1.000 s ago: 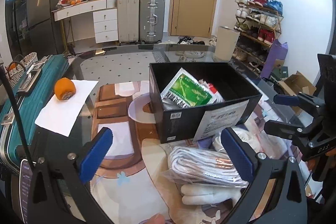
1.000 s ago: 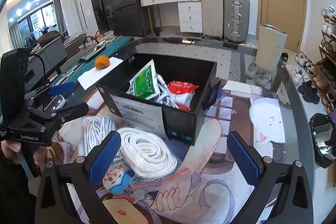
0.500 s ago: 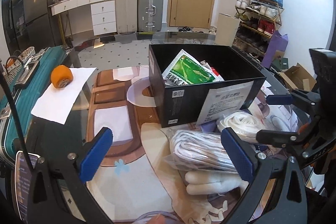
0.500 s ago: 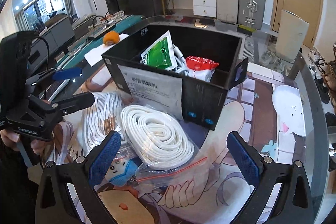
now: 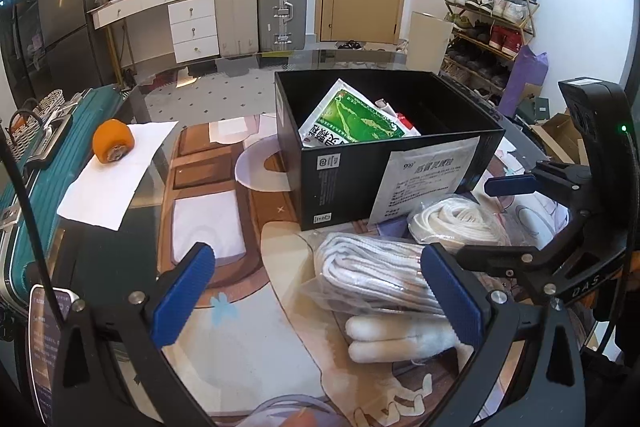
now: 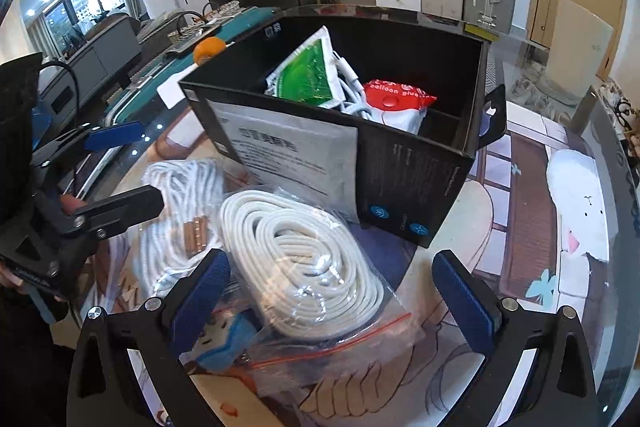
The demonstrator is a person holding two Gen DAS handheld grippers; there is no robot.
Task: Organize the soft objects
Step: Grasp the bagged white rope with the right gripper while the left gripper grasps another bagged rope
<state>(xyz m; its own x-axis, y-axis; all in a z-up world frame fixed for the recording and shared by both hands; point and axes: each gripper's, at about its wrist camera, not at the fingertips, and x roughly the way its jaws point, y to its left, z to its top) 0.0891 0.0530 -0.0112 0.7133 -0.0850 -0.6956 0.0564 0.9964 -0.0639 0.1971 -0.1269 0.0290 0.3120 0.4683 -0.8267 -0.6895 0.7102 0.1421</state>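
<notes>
A black box (image 5: pixel 344 179) stands on the glass table and holds a green packet (image 5: pixel 356 123); a red-and-white packet (image 6: pixel 396 99) lies beside the green packet (image 6: pixel 308 75). A white sachet (image 5: pixel 424 183) leans on the box front. Before the box (image 6: pixel 400 163) lie two bags. My left gripper (image 5: pixel 316 295) is open, low over the bagged striped rope (image 5: pixel 372 271), with white gloves (image 5: pixel 396 339) just beneath. My right gripper (image 6: pixel 334 295) is open above the bagged white cord coil (image 6: pixel 308 251). Each gripper shows in the other's view: the right gripper (image 5: pixel 492 217) and the left gripper (image 6: pixel 120 173).
An orange fruit (image 5: pixel 114 141) sits on white paper at the table's left, beside a teal suitcase (image 5: pixel 24 187). A blue item (image 6: pixel 224 343) lies in the zip bag under the coil. Silver suitcases (image 5: pixel 280 11) and a shoe rack (image 5: pixel 492 15) stand far behind.
Both grippers have come down and closer to the bags in front of the box. The coil and the striped rope now fill more of each view. Both stay open.
</notes>
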